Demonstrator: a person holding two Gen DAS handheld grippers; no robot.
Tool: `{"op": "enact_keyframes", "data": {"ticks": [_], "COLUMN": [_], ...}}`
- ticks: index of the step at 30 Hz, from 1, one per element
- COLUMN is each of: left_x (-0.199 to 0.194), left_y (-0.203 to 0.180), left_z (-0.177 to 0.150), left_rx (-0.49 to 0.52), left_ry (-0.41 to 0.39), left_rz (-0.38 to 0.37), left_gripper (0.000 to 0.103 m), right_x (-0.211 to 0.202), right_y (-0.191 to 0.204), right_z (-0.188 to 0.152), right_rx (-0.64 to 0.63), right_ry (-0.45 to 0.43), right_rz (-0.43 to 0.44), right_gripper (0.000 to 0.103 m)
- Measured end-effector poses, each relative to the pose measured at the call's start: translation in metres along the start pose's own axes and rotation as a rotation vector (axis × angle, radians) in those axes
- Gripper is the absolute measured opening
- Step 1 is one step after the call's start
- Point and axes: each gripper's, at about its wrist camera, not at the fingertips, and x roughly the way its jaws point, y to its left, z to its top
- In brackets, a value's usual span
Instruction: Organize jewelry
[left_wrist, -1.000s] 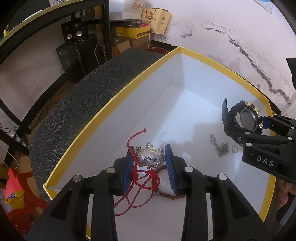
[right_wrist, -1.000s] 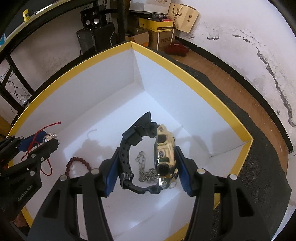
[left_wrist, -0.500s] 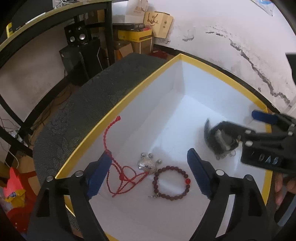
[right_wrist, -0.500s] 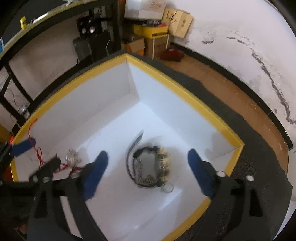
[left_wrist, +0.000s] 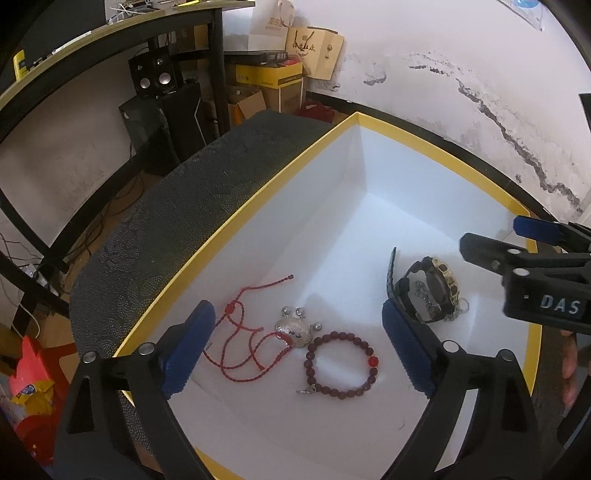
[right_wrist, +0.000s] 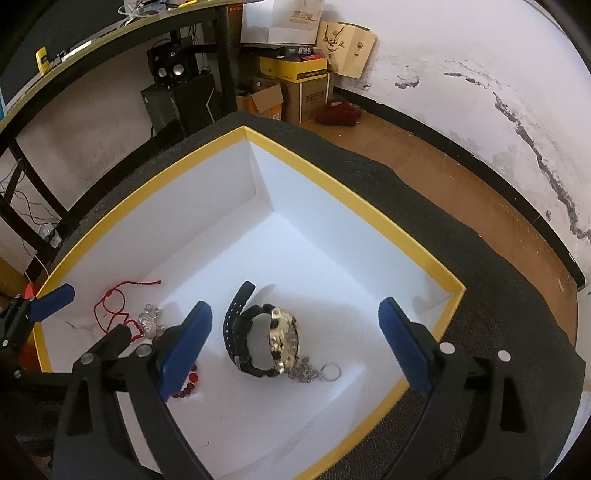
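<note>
A white box with a yellow rim (left_wrist: 258, 206) (right_wrist: 354, 195) holds the jewelry. A red cord necklace with a silver charm (left_wrist: 291, 326) (right_wrist: 147, 321) lies at its left. A dark red bead bracelet (left_wrist: 341, 363) (right_wrist: 186, 384) lies beside it. A black and gold watch (left_wrist: 428, 291) (right_wrist: 269, 343) rests on a silver chain (right_wrist: 314, 371) at the right. My left gripper (left_wrist: 295, 347) is open and empty above the necklace and bracelet. My right gripper (right_wrist: 291, 343) is open and empty above the watch; it also shows in the left wrist view (left_wrist: 517, 243).
The box sits on a dark textured mat (left_wrist: 177, 221) (right_wrist: 480, 266). Behind it are a black desk frame (left_wrist: 218, 66), speakers (left_wrist: 155, 75) and cardboard boxes (right_wrist: 295, 77) against a cracked white wall. Wooden floor (right_wrist: 443, 173) shows to the right.
Both grippers opened and lifted back. The left let go of the red cord necklace and the right let go of the watch; both now lie on the box floor.
</note>
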Motion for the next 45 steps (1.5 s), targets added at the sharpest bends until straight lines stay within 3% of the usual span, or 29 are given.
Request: {"op": "enact_keyframes", "data": {"ticks": [10,19,25,33,40,45], "left_x": [-0.012,-0.035,-0.057,-0.099,-0.095,-0.088], "left_y": [-0.003,-0.023,-0.067,-0.141,-0.229,-0.276], "left_z": [0.001,-0.002,-0.013,-0.053,-0.109,-0.133], "left_rx": [0.004,0.047,0.112,0.172,0.354,0.449], "left_ry": [-0.025,-0.071,-0.116,-0.138,-0.058,-0.059], "left_rz": [0.013,0.01,-0.031,-0.253,-0.332,-0.325], "left_gripper": [0.093,0.095,0.097,0.097,0.097,0.097], "right_x": [-0.044,-0.11,-0.16,-0.212,-0.211,-0.194], "right_y": [-0.011,-0.048,-0.113,-0.199,-0.261,-0.287], "right_z": [-0.014,-0.053,-0.112,-0.221,-0.321,-0.355], "right_rx": [0.014,0.099,0.256,0.441,0.642,0.704], "right_ry": [-0.043,-0.129,-0.177,-0.205,-0.166,-0.11], "right_rz": [0.006,-0.016,-0.084,-0.224,-0.272,-0.234], "right_gripper": [0.091,0.095,0.096,0.096,0.096,0.096]}}
